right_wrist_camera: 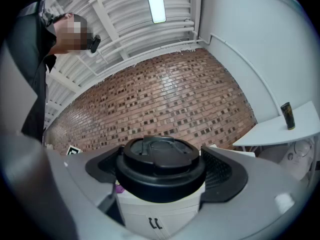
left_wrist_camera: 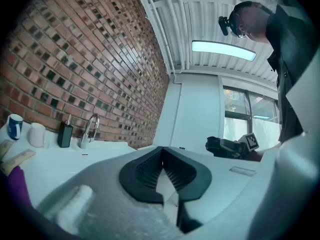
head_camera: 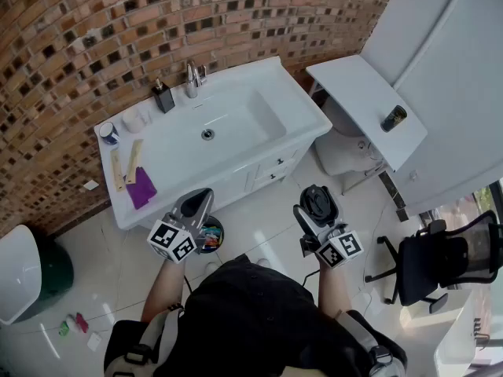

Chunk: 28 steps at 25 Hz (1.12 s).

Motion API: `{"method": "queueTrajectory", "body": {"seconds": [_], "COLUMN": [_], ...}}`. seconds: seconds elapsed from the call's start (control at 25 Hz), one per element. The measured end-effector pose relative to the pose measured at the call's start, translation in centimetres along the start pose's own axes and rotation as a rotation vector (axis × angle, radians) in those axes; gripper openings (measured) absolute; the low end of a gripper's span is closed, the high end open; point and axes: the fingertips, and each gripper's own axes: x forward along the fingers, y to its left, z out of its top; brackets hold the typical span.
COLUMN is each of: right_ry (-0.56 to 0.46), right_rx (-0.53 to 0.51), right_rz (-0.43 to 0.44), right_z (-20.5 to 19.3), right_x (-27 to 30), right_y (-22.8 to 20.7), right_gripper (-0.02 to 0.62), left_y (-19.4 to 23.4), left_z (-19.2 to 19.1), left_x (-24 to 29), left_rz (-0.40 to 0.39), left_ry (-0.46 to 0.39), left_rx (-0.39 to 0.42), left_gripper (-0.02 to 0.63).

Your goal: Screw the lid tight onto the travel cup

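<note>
"Lid (right_wrist_camera: 161,159) first: where does it sit?"

"Off the cup. It is a black round drinking lid with a flip tab on top, and it hangs in the air between the jaws of the right gripper (head_camera: 317,207). The jaws are spread wide and pinch it across its side wall, just below the top rim. That gripper is in front of the person, over the tiled floor."

"And the left gripper (left_wrist_camera: 161,153)?"

"Its ribbed pads are pressed together with nothing between them. It points roughly level toward the white sink vanity (head_camera: 169,151)."

"Where is the cup itself?"

"I take the dark, upright cylinder on the white side shelf (head_camera: 354,85) to be the travel cup (head_camera: 394,118). It is too small in these views for me to be sure. It stands near the shelf's edge, well apart from both grippers."

"How will the lid handle?"

"Light and stiff, I judge, of smooth plastic. It won't deform, but it could twist in the pads once the thread bites. The grip across the side wall looks right, since it leaves the underside free to meet the cup's mouth."

"And the cup?"

"It is tall and narrow, so it is likely to tip or spin under a turning lid. The left gripper should open and clamp its body at mid-height, below the mouth. If the cup's surface is smooth, that hold needs to be firm."
</note>
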Motion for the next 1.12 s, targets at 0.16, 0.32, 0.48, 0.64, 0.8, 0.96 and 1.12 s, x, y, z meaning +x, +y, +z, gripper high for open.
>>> {"method": "queueTrajectory", "body": {"seconds": [0.16,0.32,0.48,0.64,0.8,0.96,1.12], "right_ry": [0.019,-0.008,-0.034,-0.042,-0.018,-0.045,-0.087], "right_rx": [-0.050,-0.081,-0.101,-0.128,-0.152,-0.121,-0.098], "right_rz": [-0.058,-0.132,-0.196,-0.313,-0.383,-0.435,-0.486], "right_z": [0.1,1.5,3.2,4.1,3.5,3.7,4.5], "right_x": [-2.9,-6.4,-10.2,-15.6,-19.4,-21.2,-21.0], "right_y": [-3.3,-5.7,-7.9,-10.6,-11.8,-12.5,-12.2], "right_gripper": [0.472,0.472,0.472,0.472,0.472,0.472,0.472], "left_y": [-2.2,-5.2,-8.9,-13.7,-16.6,-17.9,-17.5], "left_z": [-1.0,-2.5,-3.6,-4.6,-5.8,-6.9,-6.8], "left_x": [2.8,6.7,10.9,14.5,16.4,17.2,17.2], "left_rz": [-0.040,-0.125,-0.210,-0.323,-0.384,-0.410,-0.453], "left_ry": [0.014,0.054,0.073,0.120,0.153,0.180,0.195], "left_rx": [-0.002,-0.002,-0.010,0.004,-0.002,-0.034,-0.041], "left_gripper": [0.003,0.003,0.003,0.003,0.003,0.003,0.003]}}
